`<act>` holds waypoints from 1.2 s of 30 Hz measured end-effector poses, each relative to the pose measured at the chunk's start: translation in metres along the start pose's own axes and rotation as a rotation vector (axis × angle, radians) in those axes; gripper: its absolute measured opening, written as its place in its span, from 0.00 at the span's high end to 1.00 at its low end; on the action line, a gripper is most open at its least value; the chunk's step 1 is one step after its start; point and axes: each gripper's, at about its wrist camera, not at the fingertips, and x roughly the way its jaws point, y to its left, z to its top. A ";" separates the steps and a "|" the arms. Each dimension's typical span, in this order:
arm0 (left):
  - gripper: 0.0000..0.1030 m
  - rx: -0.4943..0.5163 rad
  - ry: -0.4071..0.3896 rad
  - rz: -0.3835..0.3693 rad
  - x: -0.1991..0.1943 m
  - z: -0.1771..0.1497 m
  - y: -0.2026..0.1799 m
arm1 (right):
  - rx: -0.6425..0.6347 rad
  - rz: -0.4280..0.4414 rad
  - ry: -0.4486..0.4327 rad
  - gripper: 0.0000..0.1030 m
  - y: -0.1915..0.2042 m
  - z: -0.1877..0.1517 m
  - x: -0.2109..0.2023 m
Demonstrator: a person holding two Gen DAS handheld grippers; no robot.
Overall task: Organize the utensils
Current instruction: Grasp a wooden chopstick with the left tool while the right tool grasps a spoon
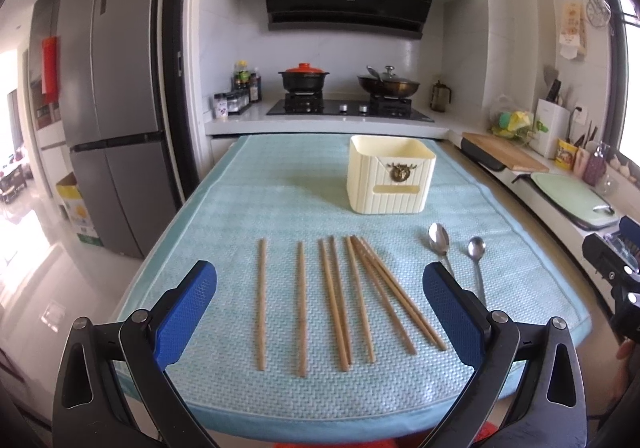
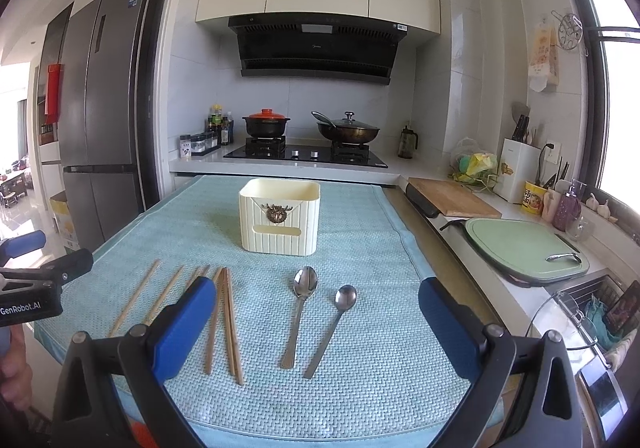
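In the left wrist view, the left gripper [image 1: 320,302] is held low over the chopsticks [image 1: 340,300], its blue fingers [image 1: 186,312] spread wide. The cream box [image 1: 390,178] is seen at 1 o'clock.

In the right wrist view, the right gripper [image 2: 312,322] is spread wide around two spoons [image 2: 320,322]. "GenRobot.AI" is read at 9 o'clock.

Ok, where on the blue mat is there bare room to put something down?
Bare mat lies left of the cream holder, and in the strip between holder and chopsticks. It is crowded nearer you: chopsticks, then two spoons on the right.
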 end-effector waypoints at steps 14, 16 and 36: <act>0.00 -0.089 0.183 0.086 0.059 -0.011 0.065 | 0.052 -0.047 -0.032 0.00 -0.039 0.003 0.024; 0.00 -0.092 0.204 0.085 0.069 -0.014 0.069 | 0.062 -0.047 -0.010 0.00 -0.043 0.000 0.031; 0.00 0.022 0.352 0.085 0.195 -0.008 0.081 | 0.141 -0.021 0.340 0.00 -0.067 -0.053 0.133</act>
